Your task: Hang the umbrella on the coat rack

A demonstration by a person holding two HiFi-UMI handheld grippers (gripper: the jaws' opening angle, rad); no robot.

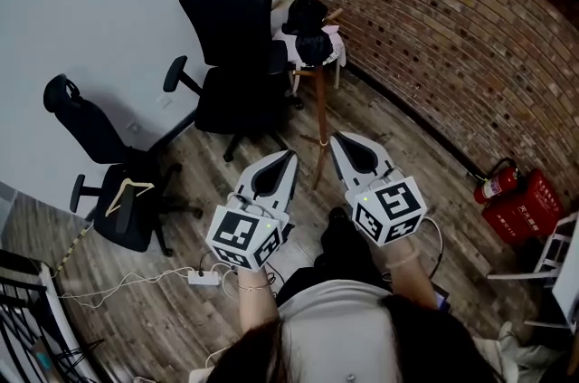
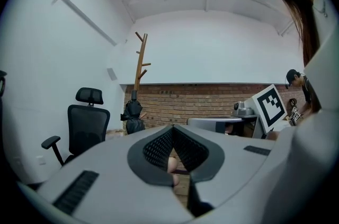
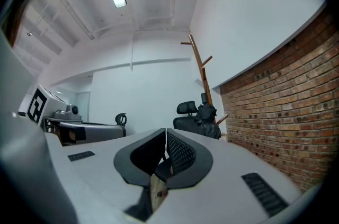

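A folded black umbrella hangs against the pole of the wooden coat rack, which stands by the brick wall. It shows too in the left gripper view as the umbrella on the rack, and in the right gripper view as the umbrella beside the pole. My left gripper and right gripper are side by side, well short of the rack's base and pointing level toward it. Both are shut with nothing between the jaws, as the left gripper and right gripper also show.
A black office chair stands left of the rack. A second chair with a wooden hanger on its seat is nearer left. A power strip and cable lie on the wood floor. A fire extinguisher and red box sit by the brick wall.
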